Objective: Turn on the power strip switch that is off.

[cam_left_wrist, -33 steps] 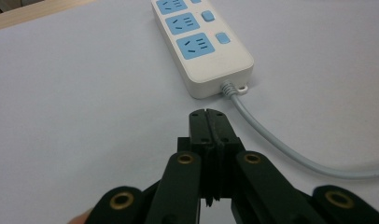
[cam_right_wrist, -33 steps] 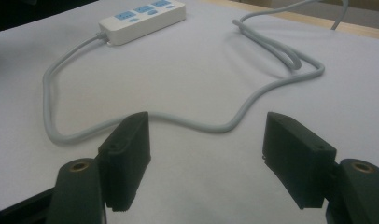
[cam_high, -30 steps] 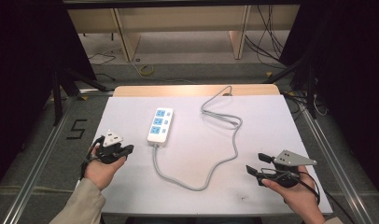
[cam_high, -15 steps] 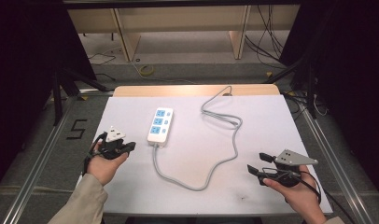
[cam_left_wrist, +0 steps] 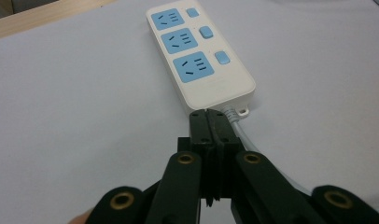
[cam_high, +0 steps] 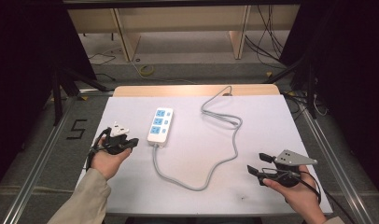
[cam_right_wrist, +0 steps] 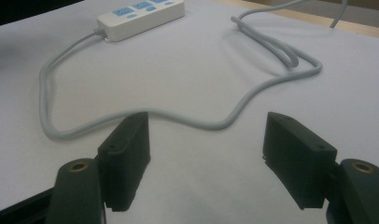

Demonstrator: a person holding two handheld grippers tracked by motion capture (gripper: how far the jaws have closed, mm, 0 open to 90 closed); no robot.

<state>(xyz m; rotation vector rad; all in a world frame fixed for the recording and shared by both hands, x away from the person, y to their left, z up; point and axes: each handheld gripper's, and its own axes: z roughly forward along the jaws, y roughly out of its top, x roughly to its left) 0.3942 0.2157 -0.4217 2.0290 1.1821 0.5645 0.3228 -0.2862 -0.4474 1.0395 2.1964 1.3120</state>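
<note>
High view: white table (cam_high: 271, 121), wood strip at far edge. Power strip (cam_high: 160, 126) left of centre w/ grey cord (cam_high: 225, 156) looping right (three blue sockets). Left gripper (cam_high: 127, 141) clenched, empty, just beside strip's cord end. Right gripper (cam_high: 257, 164) spread wide, near-right.

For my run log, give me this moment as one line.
left tongs: shut, empty, near power strip | right tongs: open, empty, facing cable | strip: flat on table, untouched
</note>
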